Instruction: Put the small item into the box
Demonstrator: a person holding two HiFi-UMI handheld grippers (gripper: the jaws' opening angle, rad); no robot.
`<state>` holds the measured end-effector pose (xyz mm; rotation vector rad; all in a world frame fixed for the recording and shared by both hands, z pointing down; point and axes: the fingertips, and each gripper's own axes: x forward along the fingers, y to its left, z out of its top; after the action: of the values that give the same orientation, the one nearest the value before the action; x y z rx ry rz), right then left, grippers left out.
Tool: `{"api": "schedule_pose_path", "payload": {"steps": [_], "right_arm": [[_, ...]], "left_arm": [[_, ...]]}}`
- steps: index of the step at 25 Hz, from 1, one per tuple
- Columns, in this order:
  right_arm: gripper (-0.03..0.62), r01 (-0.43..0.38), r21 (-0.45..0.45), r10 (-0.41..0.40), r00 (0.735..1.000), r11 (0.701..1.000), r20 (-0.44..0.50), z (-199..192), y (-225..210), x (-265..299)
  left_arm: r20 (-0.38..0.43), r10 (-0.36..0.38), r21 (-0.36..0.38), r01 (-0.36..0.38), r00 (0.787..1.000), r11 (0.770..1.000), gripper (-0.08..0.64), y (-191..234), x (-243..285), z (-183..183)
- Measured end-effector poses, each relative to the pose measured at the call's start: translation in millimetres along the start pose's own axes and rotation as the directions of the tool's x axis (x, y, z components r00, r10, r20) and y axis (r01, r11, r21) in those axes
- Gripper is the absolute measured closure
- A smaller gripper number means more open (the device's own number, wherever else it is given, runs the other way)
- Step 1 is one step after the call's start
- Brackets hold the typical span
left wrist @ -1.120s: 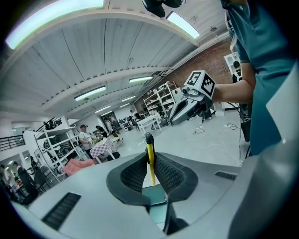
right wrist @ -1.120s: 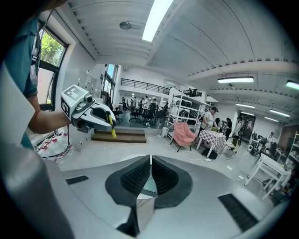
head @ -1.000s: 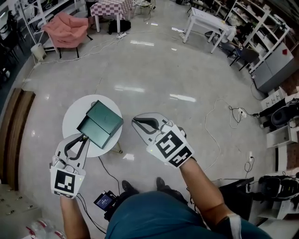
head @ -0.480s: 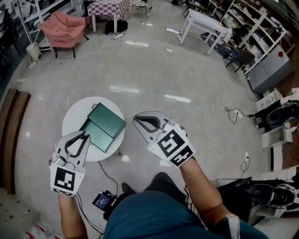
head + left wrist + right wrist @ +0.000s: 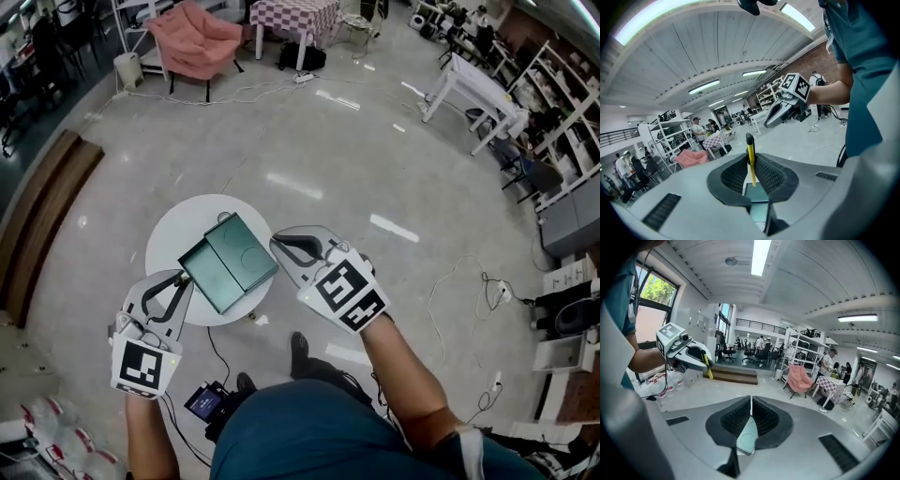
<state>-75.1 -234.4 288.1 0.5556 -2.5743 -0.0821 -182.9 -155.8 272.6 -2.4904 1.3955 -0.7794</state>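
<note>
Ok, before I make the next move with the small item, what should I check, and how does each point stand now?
1. Left gripper grips the thin yellow item with a black tip: ok.
2. Dark green box lies open on the round white table: ok.
3. Item is over the box opening: not ok, the jaws are at its near left edge.
4. Right gripper is empty, jaws together: ok.
5. Right gripper is clear of the box: cannot tell, they overlap in the head view.
</note>
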Motion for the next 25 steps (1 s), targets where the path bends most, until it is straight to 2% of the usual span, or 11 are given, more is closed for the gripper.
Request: {"api": "schedule_pose_path", "payload": {"steps": [5,10,18,25], "right_arm": [[0.552,-0.081,-0.051,0.081,0.997,0.995,0.010,6.0,-21.8,18.5],[0.552,-0.110,-0.067,0.111,0.994,0.992,0.006,1.7,-40.7,22.9],[0.552,-0.145,-0.042,0.145,0.989,0.989,-0.010,-22.3,-32.4,39.0],[0.552,-0.141,-0.012,0.141,0.990,0.990,-0.029,-47.1,-30.9,52.8]], "left_arm": [[-0.038,0.089,-0.050,-0.091,0.995,0.995,0.500,12.9,13.5,-4.4],[-0.067,0.121,-0.077,-0.126,0.990,0.989,0.500,12.0,25.8,-5.5],[-0.111,0.114,-0.091,-0.124,0.987,0.988,0.499,5.9,30.7,-31.4],[-0.137,0.074,-0.104,-0.089,0.988,0.991,0.499,-3.1,45.1,-59.7]]}}
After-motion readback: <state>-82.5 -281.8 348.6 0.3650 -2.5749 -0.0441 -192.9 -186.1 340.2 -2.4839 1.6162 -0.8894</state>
